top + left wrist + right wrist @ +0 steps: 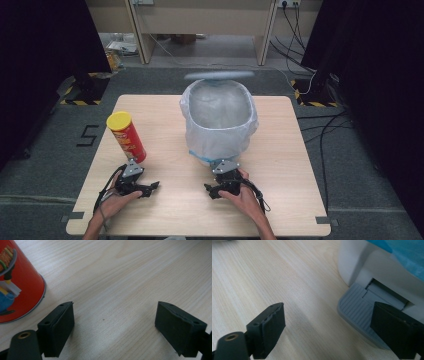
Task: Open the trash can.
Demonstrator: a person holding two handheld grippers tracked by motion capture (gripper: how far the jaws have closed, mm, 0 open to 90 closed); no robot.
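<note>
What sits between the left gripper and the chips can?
Nothing: the left gripper view shows bare wood between the left gripper and the chips can.

We read one sign: a black "5" [87, 135] marked on the floor [45, 165] beside the table's left edge. The print on the red can [127, 137] is too blurred to read.

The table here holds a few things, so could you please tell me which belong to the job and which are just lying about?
In the job:
- chip can, by the left gripper
- pedal bin with bag, its pedal before the right gripper

Lying about:
- floor cables
- number 5 floor marking
</note>
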